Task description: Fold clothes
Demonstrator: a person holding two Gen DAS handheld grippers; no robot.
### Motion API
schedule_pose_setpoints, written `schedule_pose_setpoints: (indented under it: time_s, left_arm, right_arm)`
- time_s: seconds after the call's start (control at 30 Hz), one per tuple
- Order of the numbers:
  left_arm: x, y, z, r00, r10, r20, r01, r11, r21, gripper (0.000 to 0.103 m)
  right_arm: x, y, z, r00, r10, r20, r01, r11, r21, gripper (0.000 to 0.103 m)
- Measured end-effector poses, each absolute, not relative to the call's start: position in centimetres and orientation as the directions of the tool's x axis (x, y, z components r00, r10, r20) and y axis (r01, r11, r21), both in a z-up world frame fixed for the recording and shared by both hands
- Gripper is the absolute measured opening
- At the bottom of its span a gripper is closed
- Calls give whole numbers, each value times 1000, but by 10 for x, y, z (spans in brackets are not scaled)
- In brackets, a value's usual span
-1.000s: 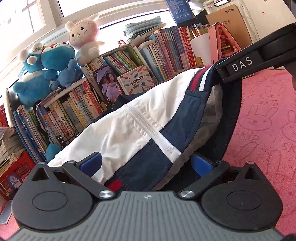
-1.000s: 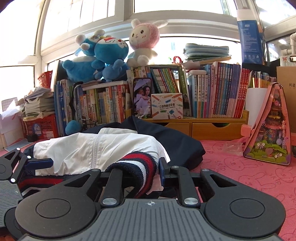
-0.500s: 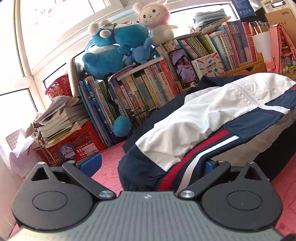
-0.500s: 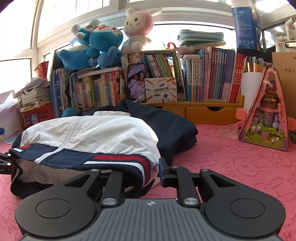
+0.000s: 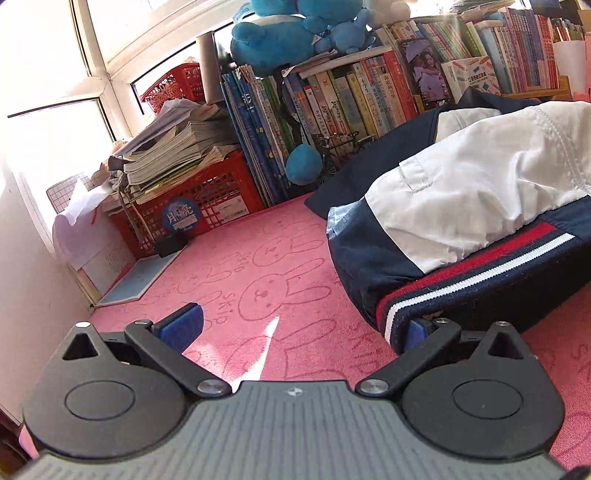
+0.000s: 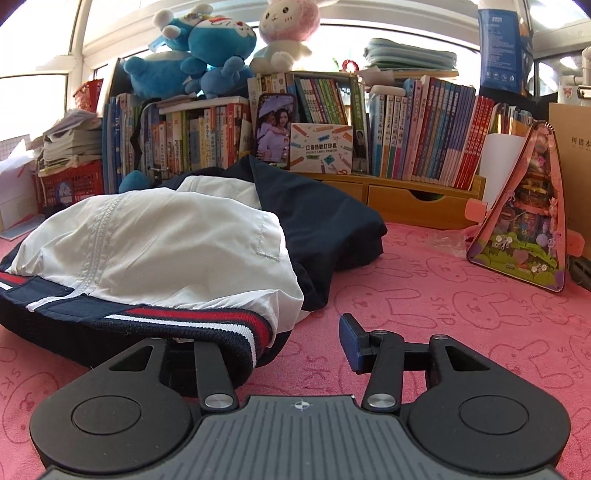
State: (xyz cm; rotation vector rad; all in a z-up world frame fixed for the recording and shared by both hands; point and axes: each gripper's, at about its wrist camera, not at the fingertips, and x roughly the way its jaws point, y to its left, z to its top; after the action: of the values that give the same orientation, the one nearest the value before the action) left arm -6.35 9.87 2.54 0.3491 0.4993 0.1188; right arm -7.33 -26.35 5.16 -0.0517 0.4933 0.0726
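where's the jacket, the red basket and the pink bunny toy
jacket (image 6: 177, 236), right wrist view, on its white panel.
red basket (image 5: 207, 195), left wrist view, on its front lattice wall.
pink bunny toy (image 6: 286, 22), right wrist view, on its face, atop the books.

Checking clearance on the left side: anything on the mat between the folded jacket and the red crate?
Left wrist view: nothing. Between the jacket and the red crate only bare pink mat shows. A blue plush foot sits behind that stretch, by the books.
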Motion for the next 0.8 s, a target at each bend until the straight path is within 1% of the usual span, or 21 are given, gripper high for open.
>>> schedule_pose_setpoints:
  time_s: [0.07, 0.13, 0.17, 0.23, 0.3, 0.33, 0.4, 0.47, 0.6, 0.67, 0.7, 0.8]
  left_arm:
    - [-63, 87, 16, 871, 182, -456, -6, 932, 361, 103]
    - [-57, 70, 4, 876, 219, -430, -16, 904, 427, 103]
    - [-54, 62, -2, 876, 243, -417, -26, 886, 463, 103]
    - [-49, 56, -9, 880, 288, -377, -61, 857, 512, 103]
    - [-46, 63, -7, 877, 321, -358, -97, 847, 522, 103]
    - [-47, 71, -3, 879, 287, -380, -76, 872, 483, 103]
    - [-54, 89, 10, 875, 179, -449, -16, 939, 344, 103]
    - [-62, 101, 21, 860, 120, -496, 11, 968, 252, 103]
    - [-90, 114, 42, 866, 96, -491, 30, 970, 242, 103]
    - [-105, 124, 50, 864, 83, -496, 45, 970, 241, 103]
    - [-112, 128, 53, 862, 79, -502, 53, 969, 243, 103]
    - [-133, 136, 53, 840, 77, -536, 74, 965, 253, 103]
  right_arm:
    - [-75, -260, 47, 862, 91, -498, -113, 994, -14, 46]
    - [-73, -254, 43, 834, 151, -531, -169, 985, 15, 46]
    - [-73, -250, 41, 825, 154, -544, -180, 984, 7, 45]
    - [-75, -250, 41, 837, 99, -538, -140, 990, -35, 44]
    - [-76, -258, 43, 852, 24, -523, -71, 995, -70, 44]
    - [-76, -267, 45, 852, 14, -524, -49, 997, -52, 46]
    - [-79, -285, 50, 850, 9, -526, -18, 1000, -12, 47]
    - [-90, -289, 57, 858, 2, -514, -29, 999, -45, 50]
    - [-126, -283, 73, 881, 1, -473, -83, 985, -152, 58]
    - [-143, -278, 79, 886, 5, -464, -107, 975, -194, 65]
    - [-153, -275, 82, 887, 8, -461, -121, 969, -217, 66]
    - [-177, -270, 82, 878, 12, -478, -133, 966, -222, 68]
